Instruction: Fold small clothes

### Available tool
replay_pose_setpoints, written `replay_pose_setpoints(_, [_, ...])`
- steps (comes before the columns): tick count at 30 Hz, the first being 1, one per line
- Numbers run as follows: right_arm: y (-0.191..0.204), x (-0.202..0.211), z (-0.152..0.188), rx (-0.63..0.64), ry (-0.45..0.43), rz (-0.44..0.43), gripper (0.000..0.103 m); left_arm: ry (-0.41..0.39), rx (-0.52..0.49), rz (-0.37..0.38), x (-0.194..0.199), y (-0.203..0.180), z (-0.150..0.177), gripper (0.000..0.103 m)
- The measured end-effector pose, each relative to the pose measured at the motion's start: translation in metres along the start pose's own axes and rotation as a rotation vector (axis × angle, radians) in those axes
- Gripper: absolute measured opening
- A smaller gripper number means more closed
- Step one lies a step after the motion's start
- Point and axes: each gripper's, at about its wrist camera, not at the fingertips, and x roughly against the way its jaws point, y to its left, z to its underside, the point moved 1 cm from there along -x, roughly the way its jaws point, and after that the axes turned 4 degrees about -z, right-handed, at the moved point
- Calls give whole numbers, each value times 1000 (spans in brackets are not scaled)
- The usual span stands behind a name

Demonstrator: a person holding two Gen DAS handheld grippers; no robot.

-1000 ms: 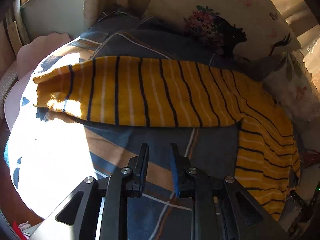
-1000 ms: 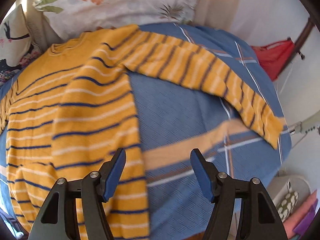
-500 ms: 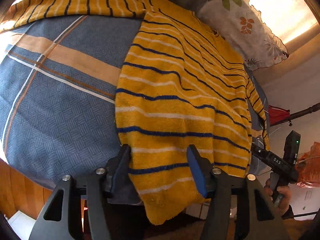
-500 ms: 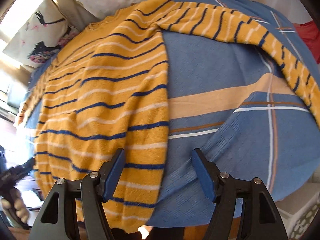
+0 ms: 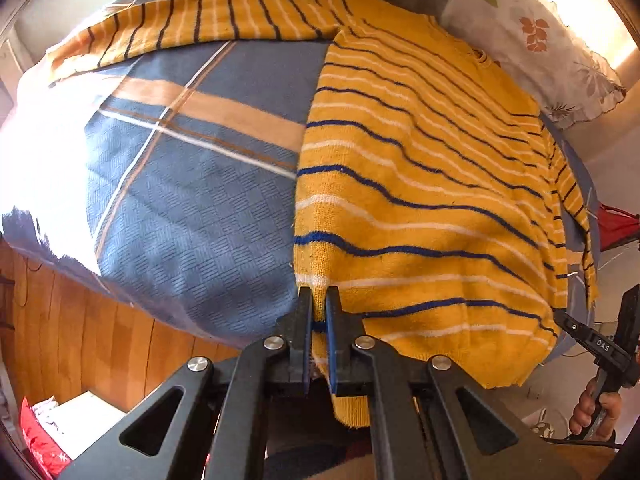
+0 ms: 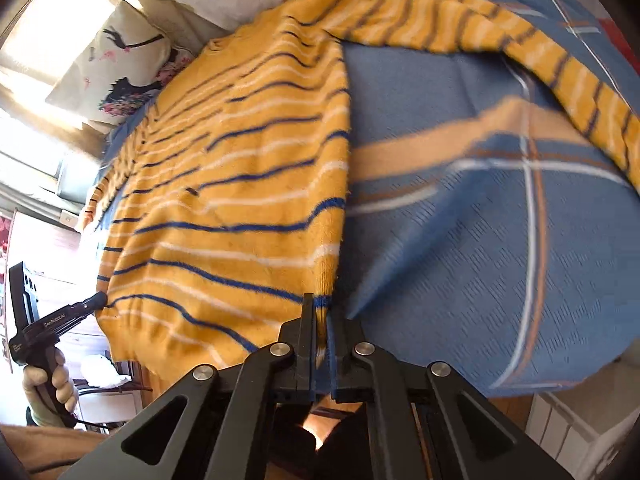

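Item: knitted sweater, mustard yellow with thin navy and white horizontal stripes, long-sleeved, ribbed hem. It lies spread flat, body toward the near edge of the bed, neckline toward the pillows. One sleeve stretches sideways across the far part of the bedspread in the left wrist view; the other sleeve runs out and curves down toward the bed's edge in the right wrist view. The hem hangs slightly over the near edge of the mattress.

Position relative to tools: the left gripper is pressed together on one lower corner of the sweater, where side seam meets hem; yellow knit with a navy stripe shows pinched between its blue-lined fingers. The right gripper is likewise clamped on the opposite lower corner, a narrow fold of fabric standing up between its fingers. Each gripper also appears at the margin of the other's view, held by a bare hand, its tip at the far hem corner.

Support: bedspread, blue woven with a textured check, crossed by tan, white and brown bands. The right wrist view is somewhat motion-blurred.

Surroundings: floral pillow with orange and green leaves beside the sweater's shoulder; a second pillow printed with a dark bird and flowers; wooden bed side below the mattress; a red object beyond the bed's far side.
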Motion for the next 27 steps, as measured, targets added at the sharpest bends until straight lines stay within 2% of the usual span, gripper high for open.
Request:
replay_pose_setpoints(2, [-11,-3,4,-26,20,6,4,18,38,-2,-9,5,-1,6])
replay_pose_setpoints(4, [-14,0,0,-41,-4,-7,5,9,50,18,-6,8,-4,7])
replay_pose_setpoints(7, [-32,23,-17,-113,-140,50,8,-56,22,9,10,9,-8,8])
replay_pose_setpoints(8, [-46,32,-24,-163,-183,55,20,-78,17,0,16,9,-10,10])
replay_pose_setpoints(9, [-60,40,-30,-219,-223,53,40,-98,19,-1,22,11,-13,14])
replay_pose_setpoints(11, [-96,57,-39,-351,-321,28,58,-131,47,0,33,14,-18,24])
replay_pose_setpoints(12, [-111,61,-43,-409,-353,19,58,-146,65,-1,37,16,-21,27])
replay_pose_setpoints(16, [-176,71,-48,-639,-470,-92,58,-169,108,8,49,20,-27,30])
replay_pose_setpoints(19, [-202,67,-56,-767,-552,-166,58,-174,116,3,50,7,-34,31])
replay_pose_setpoints(21, [-214,71,-62,-825,-601,-181,57,-184,114,3,52,1,-37,31])
replay_pose_setpoints(22, [-221,76,-65,-841,-605,-152,48,-189,112,1,53,-1,-37,31])
replay_pose_setpoints(23, [-227,82,-69,-841,-608,-124,12,-195,111,0,54,-3,-40,31])
replay_pose_setpoints(24, [-229,87,-78,-833,-605,-97,6,-202,112,0,54,-4,-41,32])
replay_pose_setpoints(27, [-239,115,-94,-794,-639,27,6,-219,121,8,56,-3,-45,32])
